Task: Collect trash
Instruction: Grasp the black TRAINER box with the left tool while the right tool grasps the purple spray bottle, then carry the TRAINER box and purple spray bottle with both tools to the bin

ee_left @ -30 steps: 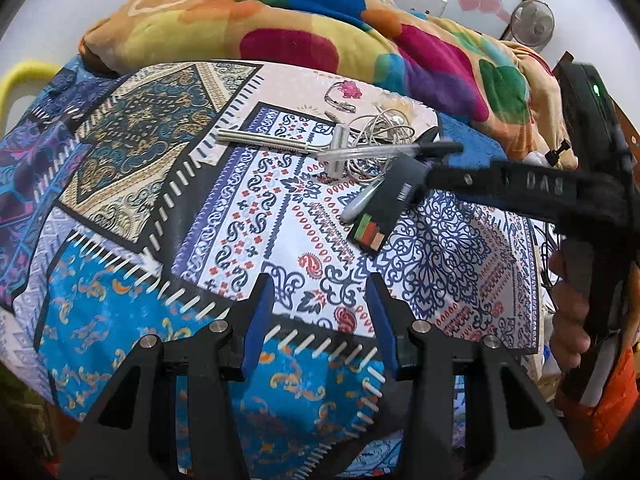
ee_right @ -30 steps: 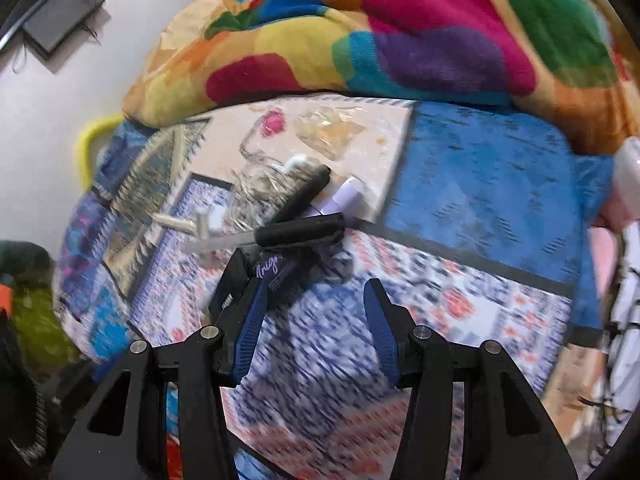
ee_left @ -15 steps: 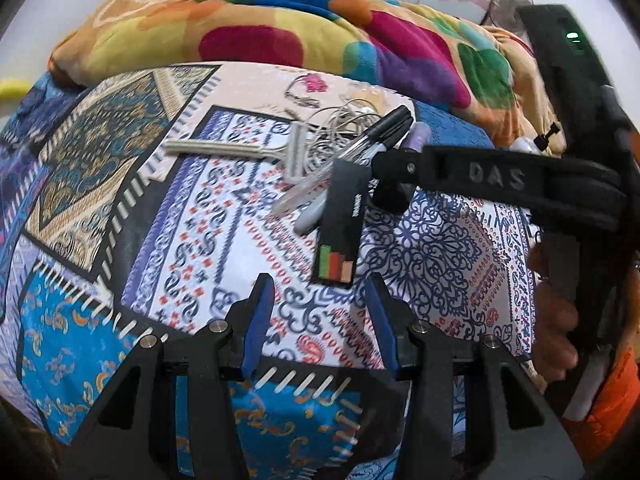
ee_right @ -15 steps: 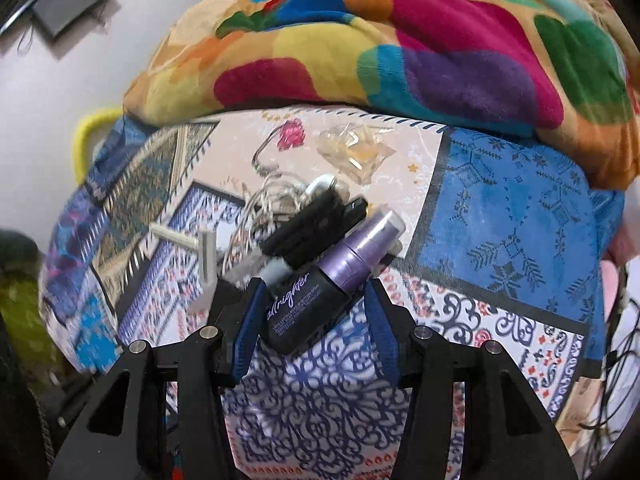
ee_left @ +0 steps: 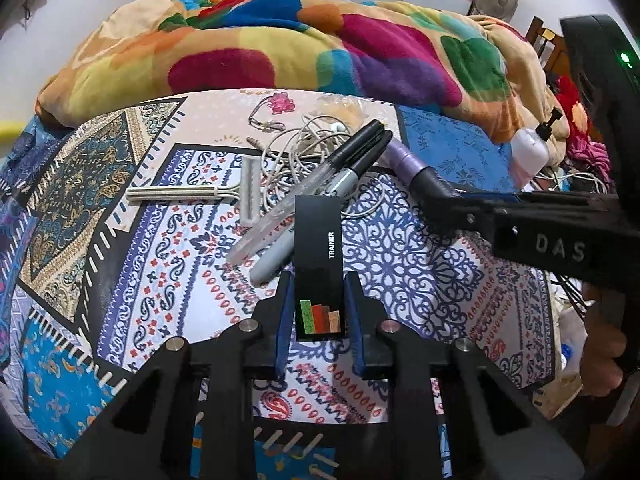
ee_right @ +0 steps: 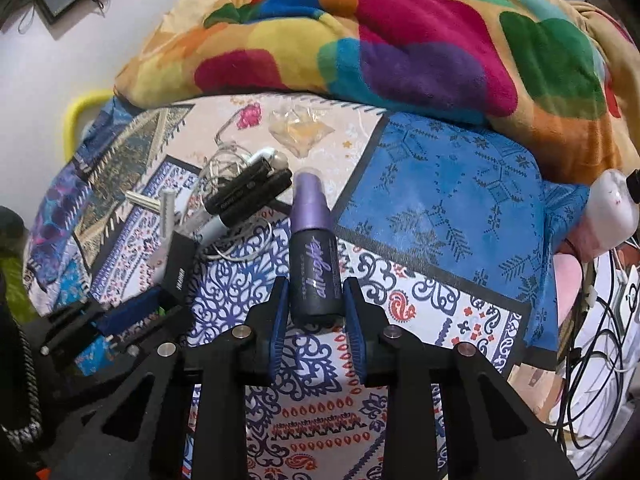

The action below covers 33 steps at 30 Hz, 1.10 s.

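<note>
Both grippers straddle trash on the bed, neither quite clamped.

My left gripper (ee_left: pixel 317 312) brackets the black box (ee_left: pixel 318 268), light, stiff card, best taken across its narrow sides; my right gripper (ee_right: pixel 316 312) flanks the purple spray bottle (ee_right: pixel 314 256), smooth, rounded, likely slippery, at its dark base. I cannot tell whether the pads touch. Beyond the box lie two pens (ee_left: pixel 320 196), a tangled white cable (ee_left: pixel 304 148) and a razor (ee_left: pixel 208 192), crowding it.

Matt black carton (ee_left: pixel 318 264); glossy purple plastic bottle (ee_right: pixel 314 264); printed cotton bedsheet (ee_left: pixel 400 256); plush fleece blanket (ee_left: pixel 280 48); clear plastic pen (ee_left: pixel 288 208).
</note>
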### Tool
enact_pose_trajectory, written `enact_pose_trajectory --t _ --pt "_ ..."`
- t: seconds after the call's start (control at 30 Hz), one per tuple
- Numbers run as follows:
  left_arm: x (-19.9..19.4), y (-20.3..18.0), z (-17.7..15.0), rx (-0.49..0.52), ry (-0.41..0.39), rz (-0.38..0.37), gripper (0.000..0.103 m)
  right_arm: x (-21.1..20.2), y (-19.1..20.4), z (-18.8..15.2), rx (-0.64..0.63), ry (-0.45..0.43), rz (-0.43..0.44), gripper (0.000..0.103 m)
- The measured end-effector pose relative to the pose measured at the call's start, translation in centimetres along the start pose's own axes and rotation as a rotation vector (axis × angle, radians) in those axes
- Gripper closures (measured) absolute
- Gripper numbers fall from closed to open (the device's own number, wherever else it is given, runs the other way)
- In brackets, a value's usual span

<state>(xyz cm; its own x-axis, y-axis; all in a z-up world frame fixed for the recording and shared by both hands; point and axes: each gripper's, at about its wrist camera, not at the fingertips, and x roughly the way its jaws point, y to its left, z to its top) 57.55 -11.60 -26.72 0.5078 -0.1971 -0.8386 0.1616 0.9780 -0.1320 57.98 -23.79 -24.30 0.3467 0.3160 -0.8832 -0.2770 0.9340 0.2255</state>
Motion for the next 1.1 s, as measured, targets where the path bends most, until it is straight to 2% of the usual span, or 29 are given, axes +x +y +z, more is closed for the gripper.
enact_pose_trajectory --t 0.27,0.47,0.73,1.1 --pt "-1.0 0.5 -1.1 -0.035 0.010 -0.030 0.079 1.0 1.3 0.3 -0.055 -0.028 -0.039 0.079" --pt "-2.6 0.5 -1.3 -0.056 0.000 -0.029 0.079 -0.1 1.0 -0.7 -0.033 -0.035 -0.062 0.079" --pt "-7.9 -0.1 -1.3 -0.072 -0.060 -0.026 0.079 -5.9 1.8 -1.8 -0.031 -0.107 -0.057 0.079" --pt "-19.8 0.6 -2.7 -0.124 -0.220 0.016 0.079 -16.1 6.8 -3.6 -0.073 -0.256 -0.003 0.079"
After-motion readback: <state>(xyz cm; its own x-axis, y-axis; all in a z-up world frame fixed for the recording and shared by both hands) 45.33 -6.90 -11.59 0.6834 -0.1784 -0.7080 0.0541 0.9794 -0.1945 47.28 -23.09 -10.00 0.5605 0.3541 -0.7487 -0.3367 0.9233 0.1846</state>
